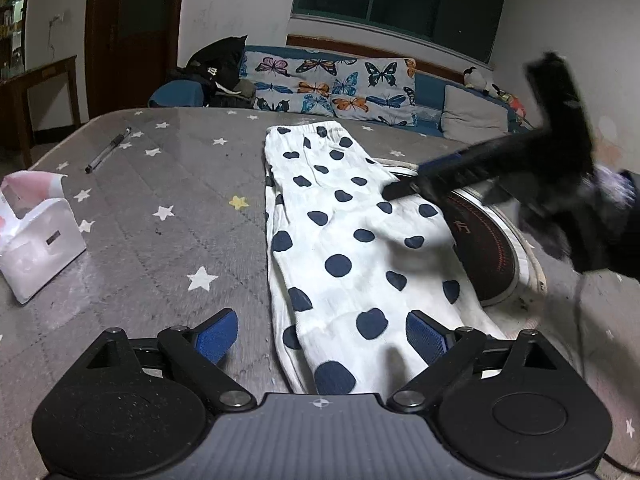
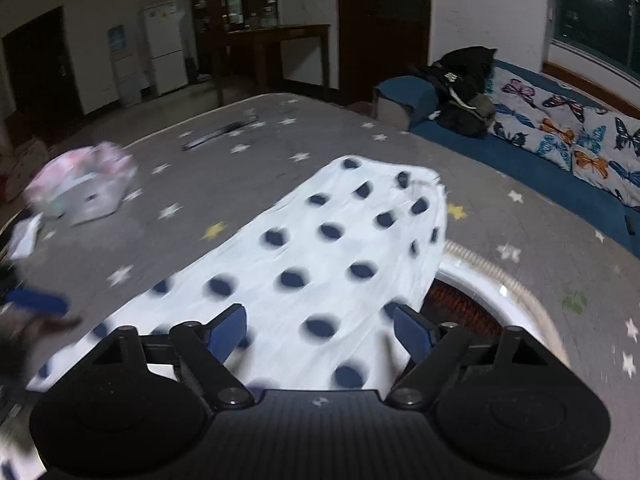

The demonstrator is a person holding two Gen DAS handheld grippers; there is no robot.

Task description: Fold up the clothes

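A white garment with navy polka dots lies flat and lengthwise on the grey star-patterned surface. My left gripper is open, its blue pads astride the garment's near end and just above it. The right wrist view, blurred by motion, shows the same garment stretching away, with my right gripper open over its near part and nothing between its fingers. From the left wrist view that right gripper is a dark blur reaching in over the garment's right edge.
A round dark disc with a white rim lies partly under the garment's right side. A white box with a plastic bag sits at the left, a pen further back. A butterfly-print sofa borders the far edge.
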